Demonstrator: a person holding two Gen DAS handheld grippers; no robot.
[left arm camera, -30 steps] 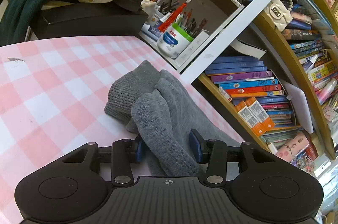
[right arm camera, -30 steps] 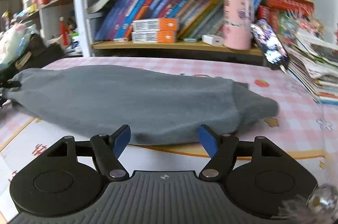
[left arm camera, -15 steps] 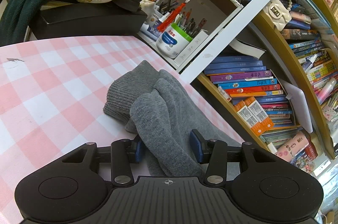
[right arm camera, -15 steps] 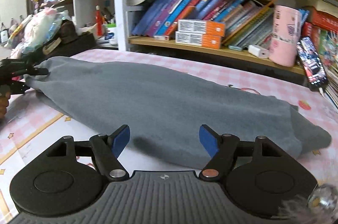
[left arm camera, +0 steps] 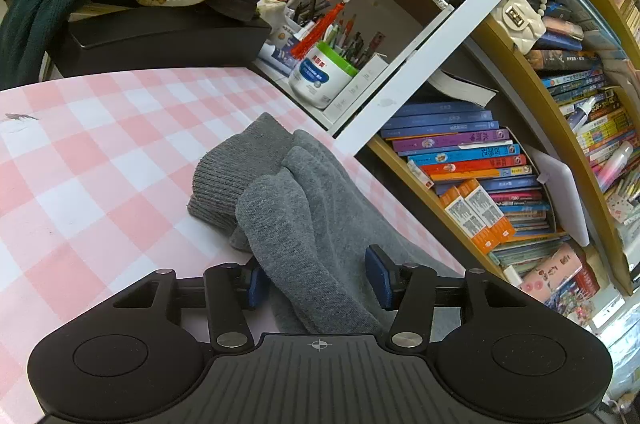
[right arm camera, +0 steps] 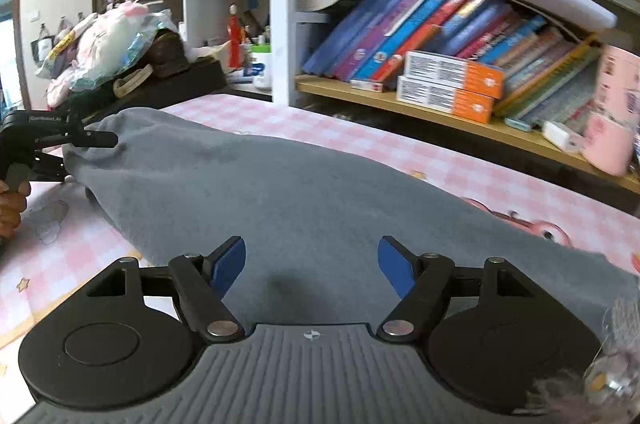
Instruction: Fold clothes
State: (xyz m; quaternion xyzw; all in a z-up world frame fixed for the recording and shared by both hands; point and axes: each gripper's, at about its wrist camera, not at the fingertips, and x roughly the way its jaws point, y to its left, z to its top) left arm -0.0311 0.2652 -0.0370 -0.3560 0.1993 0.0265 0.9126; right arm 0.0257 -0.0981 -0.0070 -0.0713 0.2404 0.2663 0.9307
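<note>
A grey knit garment (right arm camera: pixel 288 191) lies stretched across the pink checked tablecloth (right arm camera: pixel 500 175). In the left wrist view its bunched end with a ribbed cuff (left arm camera: pixel 232 183) rests on the cloth, and a thick fold of it passes between the fingers of my left gripper (left arm camera: pixel 316 282), whose blue pads stand wide apart. My right gripper (right arm camera: pixel 312 262) is open, hovering over the garment's near edge with nothing between its pads. The left gripper also shows in the right wrist view (right arm camera: pixel 60 139) at the garment's far left end.
A bookshelf (right arm camera: pixel 440 95) full of books runs along the table's far side. A pen cup (left arm camera: pixel 320 79), a black box (left arm camera: pixel 160 35) with a watch and bags on it, and a pink tumbler (right arm camera: pixel 612 115) stand near the table's edges.
My right gripper has swung left and moved in over the garment, so the fabric now fills more of its view. The left gripper has hardly moved.
</note>
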